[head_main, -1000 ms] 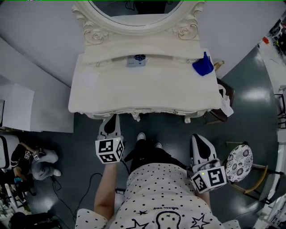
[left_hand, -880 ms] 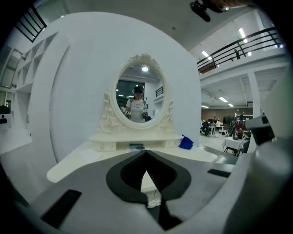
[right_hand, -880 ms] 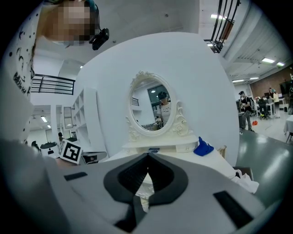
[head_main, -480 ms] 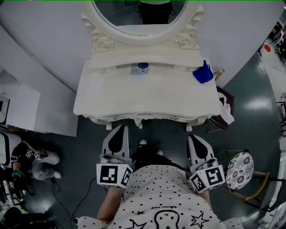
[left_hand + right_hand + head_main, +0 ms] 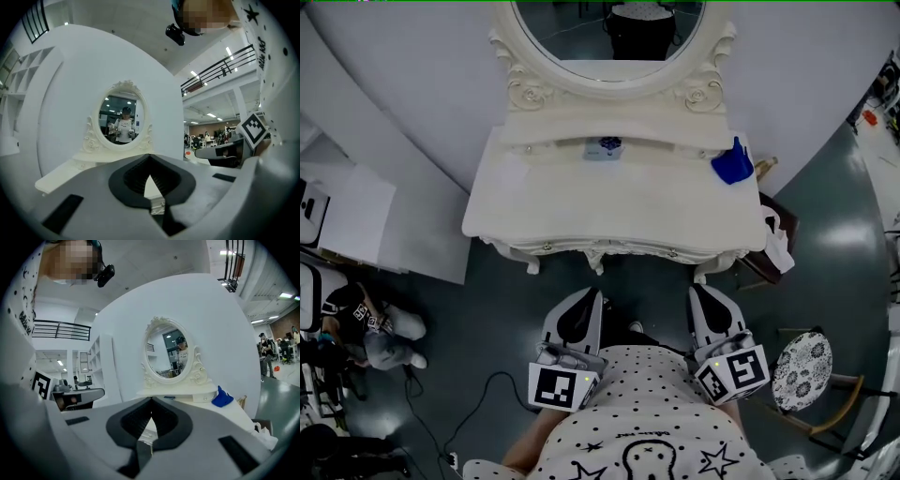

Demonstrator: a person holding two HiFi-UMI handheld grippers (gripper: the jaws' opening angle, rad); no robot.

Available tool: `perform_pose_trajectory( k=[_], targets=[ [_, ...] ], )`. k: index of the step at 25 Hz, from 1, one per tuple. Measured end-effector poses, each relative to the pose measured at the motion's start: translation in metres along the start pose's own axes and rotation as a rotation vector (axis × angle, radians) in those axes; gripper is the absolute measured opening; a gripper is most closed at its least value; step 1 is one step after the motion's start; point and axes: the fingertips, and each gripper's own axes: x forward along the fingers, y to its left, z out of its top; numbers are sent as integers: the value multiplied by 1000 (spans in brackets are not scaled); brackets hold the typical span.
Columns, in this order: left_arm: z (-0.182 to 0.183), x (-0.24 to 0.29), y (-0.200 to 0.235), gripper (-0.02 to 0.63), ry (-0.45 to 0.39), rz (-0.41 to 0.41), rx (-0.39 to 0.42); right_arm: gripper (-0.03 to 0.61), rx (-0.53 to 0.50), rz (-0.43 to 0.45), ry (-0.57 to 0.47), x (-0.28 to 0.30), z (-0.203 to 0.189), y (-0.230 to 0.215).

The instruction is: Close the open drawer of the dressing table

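Note:
The white dressing table (image 5: 619, 202) stands ahead of me with its oval mirror (image 5: 609, 37). Along its front edge the drawer fronts (image 5: 609, 249) look flush; no drawer sticks out. My left gripper (image 5: 587, 296) is held near my body, a good way back from the table's front, shut and with nothing in it. Beside it my right gripper (image 5: 704, 293) is also shut and empty. In the left gripper view the left gripper's (image 5: 150, 159) tips meet below the mirror (image 5: 123, 123). The right gripper's (image 5: 151, 402) tips also meet in the right gripper view, pointing at the table (image 5: 187, 397).
A blue object (image 5: 732, 164) lies at the tabletop's right rear, and a small box (image 5: 605, 147) sits on the back shelf. A patterned stool (image 5: 802, 356) stands to my right. A white bag (image 5: 776, 246) hangs off the table's right corner. A person (image 5: 375, 328) sits on the floor at the left.
My left gripper pulled back from the table's front edge and came in towards my body, rising level with the right one. The right gripper barely moved.

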Motion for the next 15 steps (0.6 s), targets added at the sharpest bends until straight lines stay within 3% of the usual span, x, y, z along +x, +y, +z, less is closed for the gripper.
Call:
perform_pose_trajectory(
  k=[15],
  targets=[
    [4,1,-9,11,-7,-4,-34,9,9,-11,-28,-9,3,-8]
  ],
)
